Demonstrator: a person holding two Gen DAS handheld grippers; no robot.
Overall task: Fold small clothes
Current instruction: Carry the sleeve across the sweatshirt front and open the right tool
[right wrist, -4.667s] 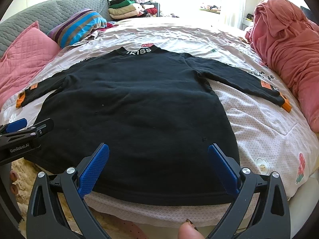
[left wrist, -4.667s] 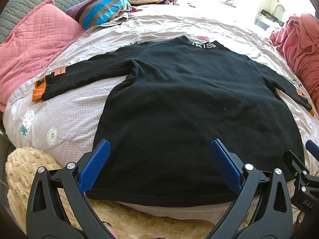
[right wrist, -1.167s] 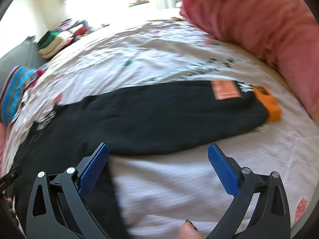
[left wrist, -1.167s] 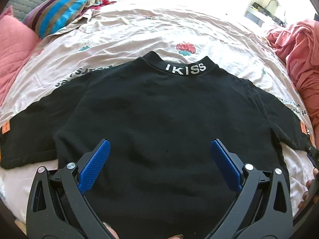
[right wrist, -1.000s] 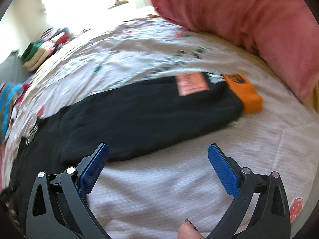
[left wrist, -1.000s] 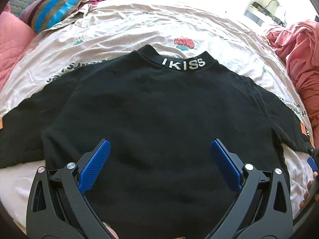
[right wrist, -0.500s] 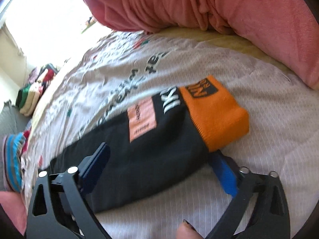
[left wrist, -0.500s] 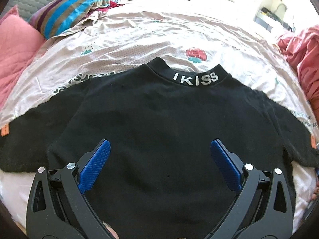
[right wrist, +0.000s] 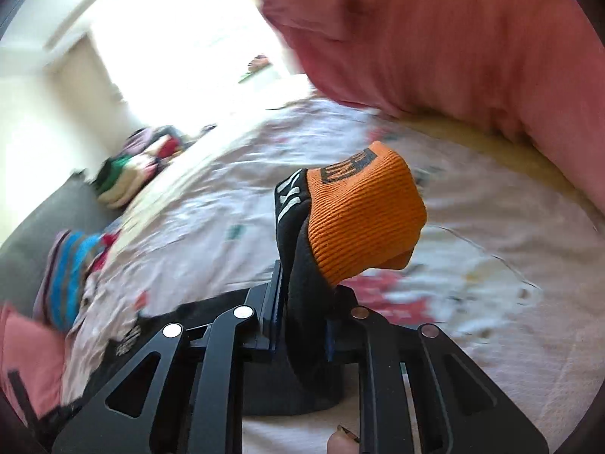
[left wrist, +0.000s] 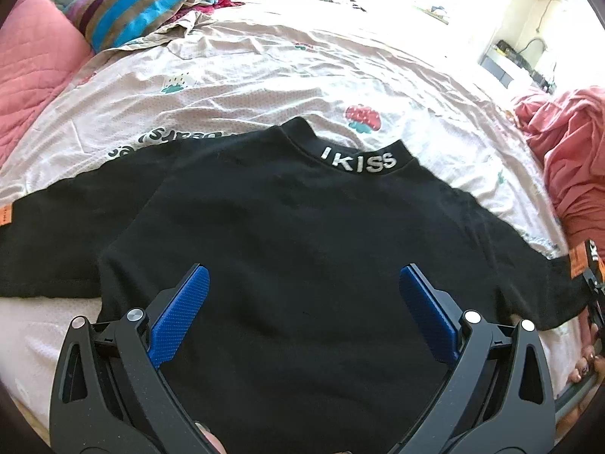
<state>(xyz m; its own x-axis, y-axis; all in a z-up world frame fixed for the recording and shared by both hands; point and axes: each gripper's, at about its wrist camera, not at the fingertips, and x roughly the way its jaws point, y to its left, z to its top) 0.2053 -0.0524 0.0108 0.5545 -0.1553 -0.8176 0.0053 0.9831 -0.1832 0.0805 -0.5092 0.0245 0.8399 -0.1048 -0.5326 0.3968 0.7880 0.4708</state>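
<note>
Much of the right wrist view is smeared by motion blur, so the bedsheet [right wrist: 211,227] pattern and the clothes pile [right wrist: 128,178] at the far side are hard to make out, and the blue pads of the right gripper [right wrist: 302,325] are almost wholly covered by cloth. That gripper is clamped on the sleeve [right wrist: 302,283] of the black sweater [left wrist: 302,265] just behind its orange cuff [right wrist: 363,223], which stands up above the fingers, clear of the sheet. In the left wrist view the sweater lies spread flat on the bed, collar lettering facing up, its lower hem cut off by the frame edge and its other sleeve running out of view at the left. The left gripper [left wrist: 302,314] hangs over the sweater's chest with its fingers spread wide apart, holding nothing. A pink blanket [right wrist: 472,38] is heaped beside the bed.
</note>
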